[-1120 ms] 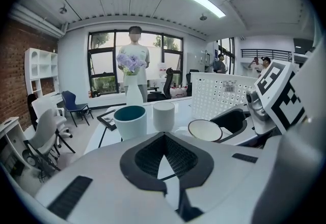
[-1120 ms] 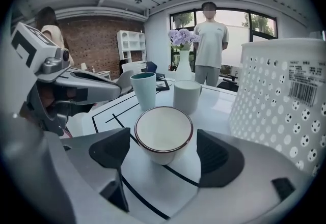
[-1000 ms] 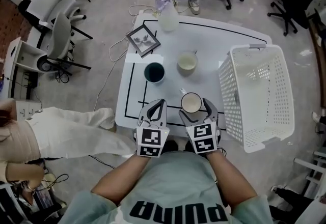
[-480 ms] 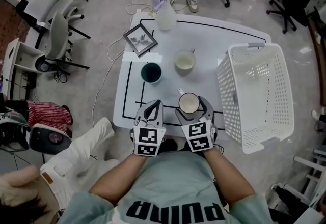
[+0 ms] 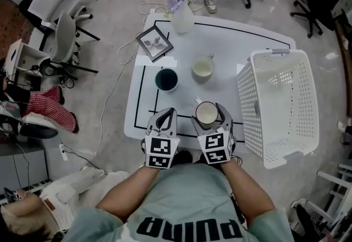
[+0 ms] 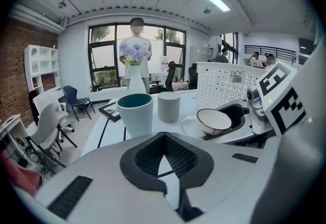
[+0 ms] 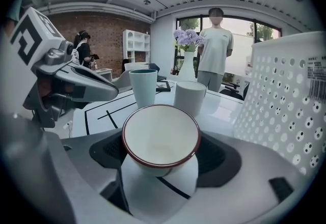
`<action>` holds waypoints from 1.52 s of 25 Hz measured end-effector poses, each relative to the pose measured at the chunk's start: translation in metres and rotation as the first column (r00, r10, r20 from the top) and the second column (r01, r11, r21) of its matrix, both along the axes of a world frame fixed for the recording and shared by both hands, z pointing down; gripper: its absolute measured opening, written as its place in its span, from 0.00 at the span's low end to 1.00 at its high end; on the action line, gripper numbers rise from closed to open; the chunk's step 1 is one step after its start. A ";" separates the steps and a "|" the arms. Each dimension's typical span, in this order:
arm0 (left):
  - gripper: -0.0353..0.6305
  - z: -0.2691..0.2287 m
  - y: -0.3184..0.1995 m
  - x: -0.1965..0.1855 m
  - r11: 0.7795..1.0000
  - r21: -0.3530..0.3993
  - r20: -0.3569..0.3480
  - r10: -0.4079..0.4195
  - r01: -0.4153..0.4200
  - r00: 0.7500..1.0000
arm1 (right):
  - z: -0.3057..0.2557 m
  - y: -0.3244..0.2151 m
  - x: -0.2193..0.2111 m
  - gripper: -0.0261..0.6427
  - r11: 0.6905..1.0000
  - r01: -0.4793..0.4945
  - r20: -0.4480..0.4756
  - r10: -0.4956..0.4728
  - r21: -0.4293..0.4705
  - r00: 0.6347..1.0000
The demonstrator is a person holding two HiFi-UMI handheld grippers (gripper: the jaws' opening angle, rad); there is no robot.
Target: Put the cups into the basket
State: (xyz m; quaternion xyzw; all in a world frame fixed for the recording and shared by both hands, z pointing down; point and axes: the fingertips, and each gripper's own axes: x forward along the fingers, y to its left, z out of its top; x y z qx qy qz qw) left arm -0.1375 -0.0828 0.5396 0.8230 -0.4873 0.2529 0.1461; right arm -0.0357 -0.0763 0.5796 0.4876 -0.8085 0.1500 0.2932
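My right gripper (image 5: 208, 111) is shut on a white cup with a red rim (image 5: 207, 113), near the white table's (image 5: 231, 43) front edge. In the right gripper view this cup (image 7: 160, 139) tilts its mouth toward the camera between the jaws. My left gripper (image 5: 168, 111) is beside it on the left, shut and holding nothing. Farther back stand a dark teal cup (image 5: 166, 78) and a pale cup (image 5: 202, 67). The white perforated basket (image 5: 250, 125) lies at the table's right side and appears to hold nothing.
A vase of purple flowers (image 5: 181, 15) and a framed picture (image 5: 154, 42) stand at the table's far left. A person (image 7: 216, 50) stands beyond the far edge. Office chairs (image 5: 63, 43) surround the table, and someone's legs (image 5: 38, 106) are on the floor at left.
My grippers and the red-rimmed cup have hardly moved. The person on the floor side at left has shifted down and away from the table.
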 end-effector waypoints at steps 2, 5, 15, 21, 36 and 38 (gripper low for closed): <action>0.06 -0.001 -0.001 0.000 1.000 0.000 -0.003 0.000 0.000 1.000 | 0.000 0.000 0.000 0.61 1.000 -0.004 0.002 0.004 0.001 1.000; 0.06 -0.002 -0.002 0.000 1.000 0.003 -0.009 0.002 -0.002 1.000 | 0.000 0.000 0.000 0.61 1.000 -0.012 0.000 0.012 -0.005 1.000; 0.06 -0.007 -0.002 -0.001 1.000 0.015 -0.025 -0.002 0.003 1.000 | -0.013 0.001 0.000 0.61 1.000 -0.020 0.007 0.020 0.002 1.000; 0.06 -0.020 0.000 -0.002 0.999 0.034 -0.048 -0.010 0.012 0.999 | -0.050 0.004 -0.010 0.61 0.999 -0.006 0.052 0.004 0.037 0.999; 0.06 -0.095 0.006 -0.008 0.991 0.110 -0.151 -0.058 0.075 0.987 | -0.155 0.005 -0.023 0.61 0.989 0.027 0.140 -0.047 0.143 0.989; 0.06 -0.108 0.006 -0.005 0.988 0.135 -0.163 -0.048 0.071 0.985 | -0.170 0.006 -0.021 0.61 0.987 0.024 0.155 -0.049 0.157 0.987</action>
